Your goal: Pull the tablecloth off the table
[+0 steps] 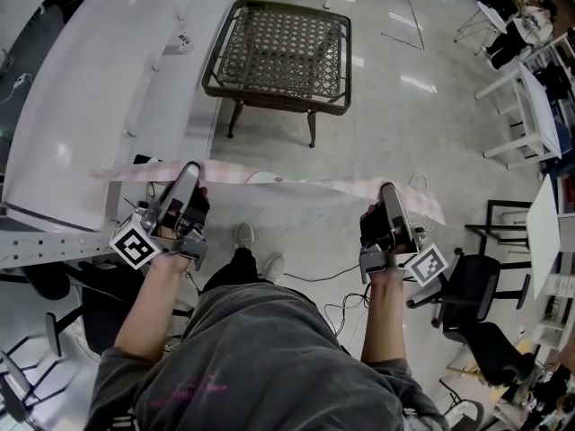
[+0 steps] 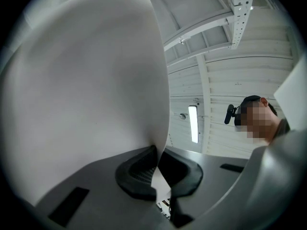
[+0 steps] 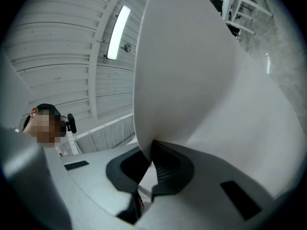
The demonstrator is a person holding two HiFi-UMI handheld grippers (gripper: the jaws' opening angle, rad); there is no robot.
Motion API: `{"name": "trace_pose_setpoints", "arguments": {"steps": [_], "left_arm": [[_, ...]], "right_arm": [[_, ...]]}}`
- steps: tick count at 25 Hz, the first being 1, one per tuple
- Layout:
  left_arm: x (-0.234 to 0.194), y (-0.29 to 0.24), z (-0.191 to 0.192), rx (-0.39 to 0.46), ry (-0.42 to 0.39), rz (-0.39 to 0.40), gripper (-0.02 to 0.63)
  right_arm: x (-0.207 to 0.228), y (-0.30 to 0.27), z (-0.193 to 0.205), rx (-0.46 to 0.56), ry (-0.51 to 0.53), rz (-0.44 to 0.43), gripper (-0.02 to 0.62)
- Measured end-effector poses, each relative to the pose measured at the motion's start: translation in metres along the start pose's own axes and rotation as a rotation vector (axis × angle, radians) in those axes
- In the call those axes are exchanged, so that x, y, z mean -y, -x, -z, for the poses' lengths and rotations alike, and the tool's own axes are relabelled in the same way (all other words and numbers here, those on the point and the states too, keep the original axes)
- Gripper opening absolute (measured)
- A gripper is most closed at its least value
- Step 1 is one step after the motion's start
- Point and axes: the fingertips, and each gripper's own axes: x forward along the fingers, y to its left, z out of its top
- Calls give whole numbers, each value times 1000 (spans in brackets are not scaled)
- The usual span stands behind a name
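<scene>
Left gripper (image 2: 157,170) jaws: shut tight on a thin edge of the tablecloth (image 2: 86,90), which rises from the pads as one pale sheet. Right gripper (image 3: 149,169) jaws: likewise clamped on the cloth's edge, nothing else between them. Both gripper views look up at ceiling panels, so we judge both grippers point upward with the cloth above them.

From the head view, the left gripper is at 9 o'clock and the right at 3 o'clock, with our arms well apart. The tablecloth runs between them as a narrow pink-and-white strip seen edge-on, and its ends trail past each gripper. We judge the two wide-set grips are there to keep the fabric spread and off the floor rather than bunched.

Below the strip, at 6 o'clock, are our shoes (image 1: 244,234) and a floor cable (image 1: 341,277).

Farther out at 12 o'clock is the wicker table (image 1: 274,104). Its woven top is bare and the cloth is well clear of it, which is the state the task asks for. How the cloth got there, one moment can't tell us.

At 10 o'clock there is a long white surface (image 1: 108,79). At 4 o'clock, a black office chair (image 1: 476,303).
</scene>
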Motion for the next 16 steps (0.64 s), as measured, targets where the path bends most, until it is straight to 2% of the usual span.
{"name": "trace_pose_setpoints", "arguments": {"steps": [7, 16], "left_arm": [[-6, 6, 0, -8, -46, 1, 0], [-9, 6, 4, -8, -38, -16, 0]], "right_arm": [[5, 2, 6, -7, -3, 3, 6], [6, 4, 4, -4, 1, -2, 6]]}}
